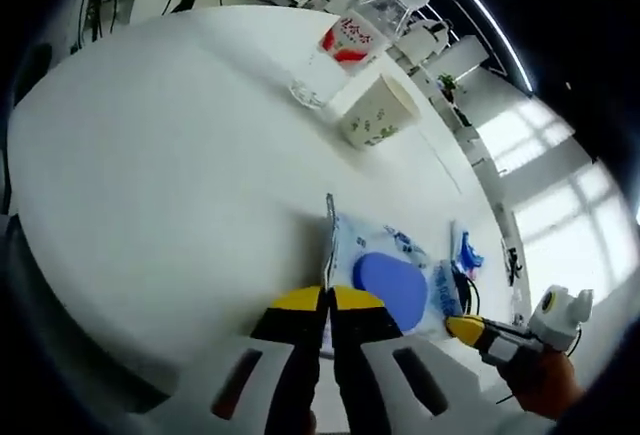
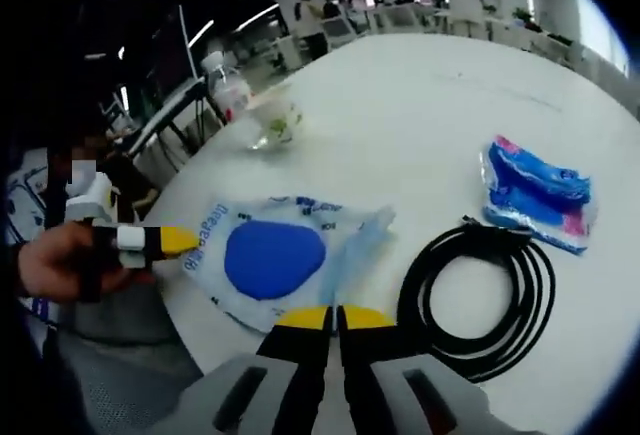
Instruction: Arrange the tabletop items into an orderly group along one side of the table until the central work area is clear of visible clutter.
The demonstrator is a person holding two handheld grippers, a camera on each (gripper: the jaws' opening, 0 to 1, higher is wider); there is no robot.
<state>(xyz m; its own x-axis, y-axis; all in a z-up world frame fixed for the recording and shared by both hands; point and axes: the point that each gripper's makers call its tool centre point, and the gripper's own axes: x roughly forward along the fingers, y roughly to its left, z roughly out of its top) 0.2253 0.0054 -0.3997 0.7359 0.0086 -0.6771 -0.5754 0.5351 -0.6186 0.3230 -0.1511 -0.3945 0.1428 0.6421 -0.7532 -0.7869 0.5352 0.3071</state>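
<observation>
The left claw (image 1: pixel 327 300) has its yellow tips pressed together on the near edge of a clear plastic pouch (image 1: pixel 385 265) with a blue oval patch, so that edge lifts off the white tabletop (image 1: pixel 180 175) — apparently a pinch for dragging or lifting the flat packet. In the right gripper view, the right claw (image 2: pixel 335 317) also looks pressed together just at the same pouch (image 2: pixel 275 260); whether it pinches the film or only touches it, I cannot tell.

To the right of the pouch lies a coiled black cable (image 2: pixel 480 290), and beyond it a blue-and-pink packet (image 2: pixel 535 195). At the far side a water bottle (image 1: pixel 355 40) and a printed paper cup (image 1: pixel 378 112) stand close together — a likely anchor for the group. The pouch, cable and packet sit apart from that pair, so most of the tidying seems undone.
</observation>
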